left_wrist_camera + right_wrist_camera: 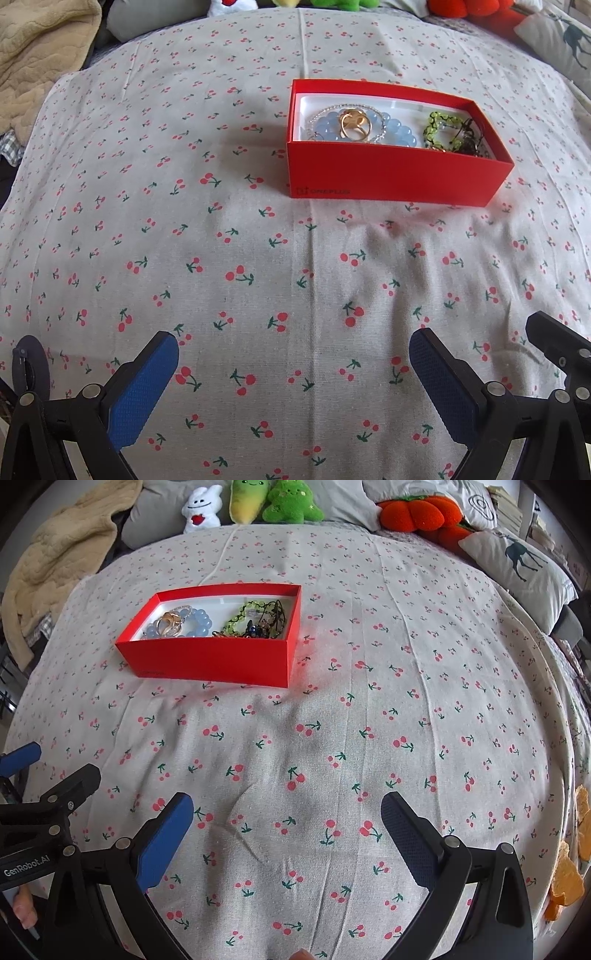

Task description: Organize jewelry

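A red box (391, 177) (207, 661) sits on a cherry-print cloth (258, 258), far ahead of both grippers. Inside it lie a blue bead bracelet (400, 131) (201, 622), gold rings (354, 123) (170, 623), a green bead bracelet (436, 127) (240, 618) and dark tangled pieces (472, 142) (271, 622). My left gripper (293, 349) is open over bare cloth, with nothing between its blue pads. My right gripper (286, 812) is open too and holds nothing. In the right wrist view the left gripper's body (44, 812) shows at the left edge.
Plush toys line the far edge: white (201, 509), green (291, 502), orange (421, 511). A beige blanket (55, 561) lies at far left, and a deer-print pillow (517, 568) at far right. Orange pieces (565, 882) sit at the right edge.
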A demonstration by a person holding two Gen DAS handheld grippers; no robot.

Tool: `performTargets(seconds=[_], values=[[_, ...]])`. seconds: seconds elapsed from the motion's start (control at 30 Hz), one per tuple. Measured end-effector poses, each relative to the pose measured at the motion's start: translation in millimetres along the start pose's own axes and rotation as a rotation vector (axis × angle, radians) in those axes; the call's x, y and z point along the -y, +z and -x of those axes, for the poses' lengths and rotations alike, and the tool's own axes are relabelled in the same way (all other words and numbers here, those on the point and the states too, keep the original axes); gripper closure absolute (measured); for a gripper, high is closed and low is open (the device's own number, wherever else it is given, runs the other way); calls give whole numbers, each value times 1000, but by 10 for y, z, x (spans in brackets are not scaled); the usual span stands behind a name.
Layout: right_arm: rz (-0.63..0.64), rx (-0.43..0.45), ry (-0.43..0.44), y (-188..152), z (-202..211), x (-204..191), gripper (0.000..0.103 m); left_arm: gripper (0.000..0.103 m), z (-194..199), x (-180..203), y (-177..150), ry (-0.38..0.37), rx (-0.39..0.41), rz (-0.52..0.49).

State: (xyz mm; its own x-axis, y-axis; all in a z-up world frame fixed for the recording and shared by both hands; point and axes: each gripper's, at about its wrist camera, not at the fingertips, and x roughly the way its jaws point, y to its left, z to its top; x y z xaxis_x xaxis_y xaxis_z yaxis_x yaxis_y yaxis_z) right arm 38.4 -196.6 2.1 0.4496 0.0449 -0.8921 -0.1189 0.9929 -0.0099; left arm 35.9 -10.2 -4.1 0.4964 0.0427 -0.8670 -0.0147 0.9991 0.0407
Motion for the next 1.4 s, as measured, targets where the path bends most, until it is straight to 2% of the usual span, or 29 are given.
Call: performTargets(seconds=[1.4], values=[[-5,-1,-2,-8,-6,-13,0,1,-72,-10,-20,28,-40,3]])
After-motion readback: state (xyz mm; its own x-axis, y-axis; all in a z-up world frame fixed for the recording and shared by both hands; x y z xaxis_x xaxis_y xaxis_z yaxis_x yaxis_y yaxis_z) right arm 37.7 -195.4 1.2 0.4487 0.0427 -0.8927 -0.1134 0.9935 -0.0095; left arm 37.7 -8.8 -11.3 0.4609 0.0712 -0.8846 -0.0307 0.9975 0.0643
